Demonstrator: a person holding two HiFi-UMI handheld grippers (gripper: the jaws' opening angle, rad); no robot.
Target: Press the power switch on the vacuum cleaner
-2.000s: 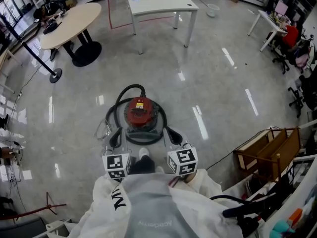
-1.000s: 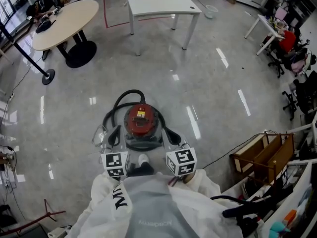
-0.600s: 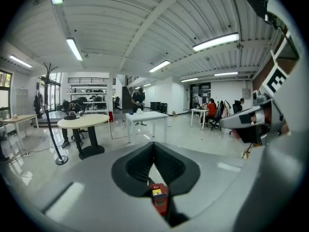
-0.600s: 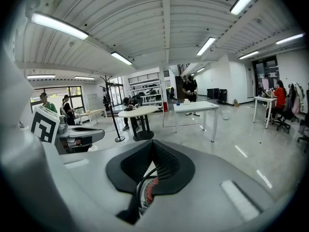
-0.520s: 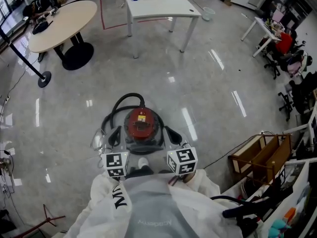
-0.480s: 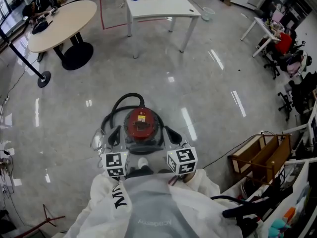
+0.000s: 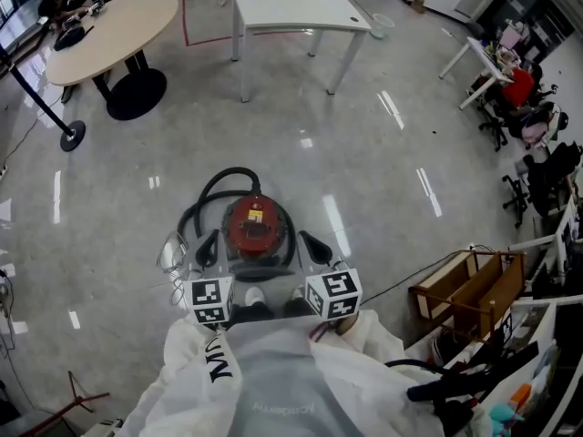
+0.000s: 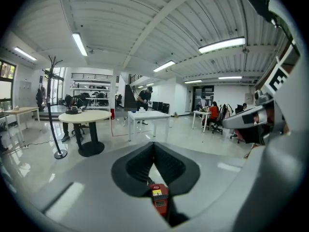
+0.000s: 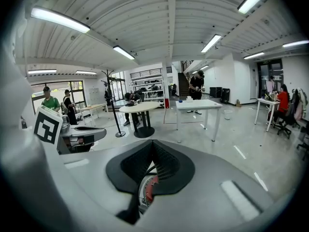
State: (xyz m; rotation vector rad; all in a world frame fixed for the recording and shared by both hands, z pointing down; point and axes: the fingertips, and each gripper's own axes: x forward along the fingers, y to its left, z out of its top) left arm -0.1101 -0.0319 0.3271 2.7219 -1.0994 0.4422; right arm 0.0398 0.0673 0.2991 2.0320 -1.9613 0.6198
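Note:
A round red vacuum cleaner (image 7: 253, 228) with a black hose looped behind it stands on the shiny floor just in front of the person's feet. My left gripper (image 7: 211, 241) hangs over its left side and my right gripper (image 7: 308, 240) over its right side, both held close to the body. Each is shut with nothing between the tips. In the left gripper view the left gripper (image 8: 154, 146) shows the vacuum's red top (image 8: 159, 199) below its closed tips. In the right gripper view the right gripper (image 9: 153, 145) frames the red rim (image 9: 148, 192).
A white rectangular table (image 7: 293, 9) stands far ahead and a round beige table (image 7: 109, 21) at far left, with a pole stand's base (image 7: 71, 136) near it. A wooden crate (image 7: 466, 289), cables and office chairs (image 7: 521, 94) crowd the right side.
The person has stepped nearer to the vacuum, which now lies right at the feet. Both grippers keep the same shut pose over its sides.

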